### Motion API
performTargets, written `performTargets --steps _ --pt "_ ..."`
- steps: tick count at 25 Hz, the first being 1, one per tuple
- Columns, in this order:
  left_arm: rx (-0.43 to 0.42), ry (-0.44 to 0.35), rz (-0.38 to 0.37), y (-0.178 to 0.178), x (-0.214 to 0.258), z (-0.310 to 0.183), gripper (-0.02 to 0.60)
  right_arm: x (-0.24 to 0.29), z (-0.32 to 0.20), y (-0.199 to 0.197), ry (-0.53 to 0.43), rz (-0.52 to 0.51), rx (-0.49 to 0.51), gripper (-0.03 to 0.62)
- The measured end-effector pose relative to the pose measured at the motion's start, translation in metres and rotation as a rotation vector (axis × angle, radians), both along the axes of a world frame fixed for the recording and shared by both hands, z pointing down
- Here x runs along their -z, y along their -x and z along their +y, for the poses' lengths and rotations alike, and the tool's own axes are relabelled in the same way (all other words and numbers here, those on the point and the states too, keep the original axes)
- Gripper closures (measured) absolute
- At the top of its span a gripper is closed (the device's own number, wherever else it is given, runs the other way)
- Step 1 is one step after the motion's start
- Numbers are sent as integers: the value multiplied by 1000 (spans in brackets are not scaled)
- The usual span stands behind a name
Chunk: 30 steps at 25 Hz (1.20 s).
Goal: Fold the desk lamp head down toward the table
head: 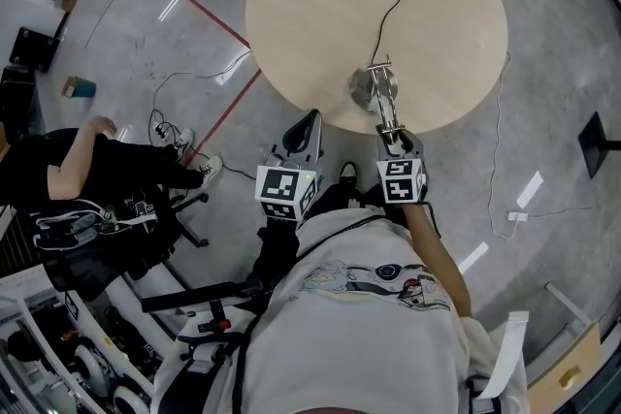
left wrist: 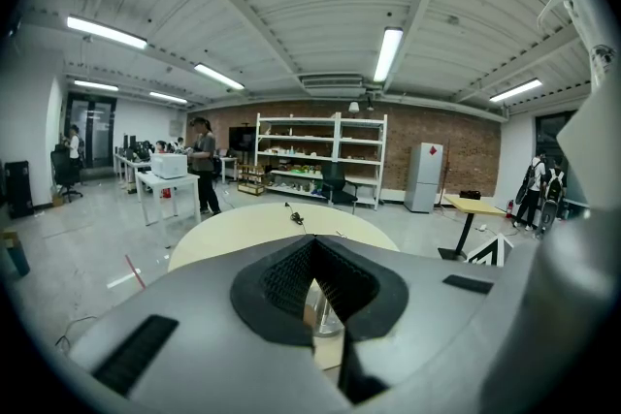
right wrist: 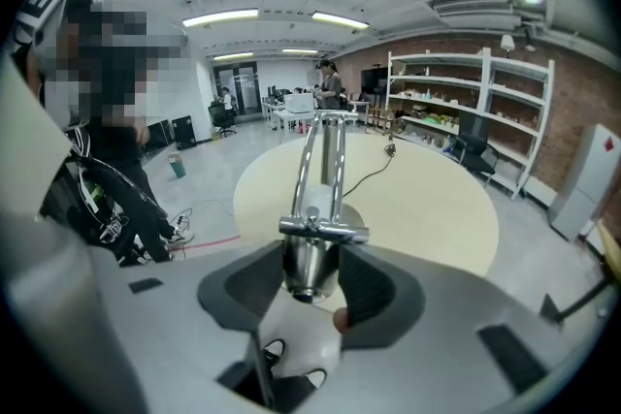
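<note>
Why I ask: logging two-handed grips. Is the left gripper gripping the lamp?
No, the left gripper has its jaws together on nothing, and the lamp stands beyond them.

Lots of stuff lying around here. In the head view there's a red tape line across the grey floor at upper left, a little blue cup sitting further left, and a person in black seated at the left edge. A thin white cable snakes down the right side. The left gripper view shows white shelving against a brick wall mid-frame, a white fridge just right of it, and someone standing by a white desk on the left.
</note>
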<state>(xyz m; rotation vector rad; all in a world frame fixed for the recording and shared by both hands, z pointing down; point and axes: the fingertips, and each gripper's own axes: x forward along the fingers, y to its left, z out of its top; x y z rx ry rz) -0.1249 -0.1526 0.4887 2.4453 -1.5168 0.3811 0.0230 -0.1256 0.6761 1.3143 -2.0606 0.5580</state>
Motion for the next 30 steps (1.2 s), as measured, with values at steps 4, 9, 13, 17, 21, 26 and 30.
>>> performTargets --steps 4,9,13,17,21,26,30 --pt "2 -1 -4 1 2 2 578 -6 -1 2 17 -7 -1 414" --pt "4 -9 -8 3 6 1 578 -9 -3 5 20 -10 6 416" --pt "8 -14 -9 3 7 -3 578 -4 1 4 9 -92 62 414" --pt "12 -29 1 2 11 -9 578 23 18 -24 -50 -150 49 415" --pt "-7 -53 23 -9 23 -18 578 99 -1 -68 -239 -177 -66 492" --pt "-59 -95 41 -42 37 -37 578 188 -37 -97 -464 -179 -93 587" --pt "-87 -134 50 -56 53 -46 578 229 -45 -107 -548 -196 -118 588"
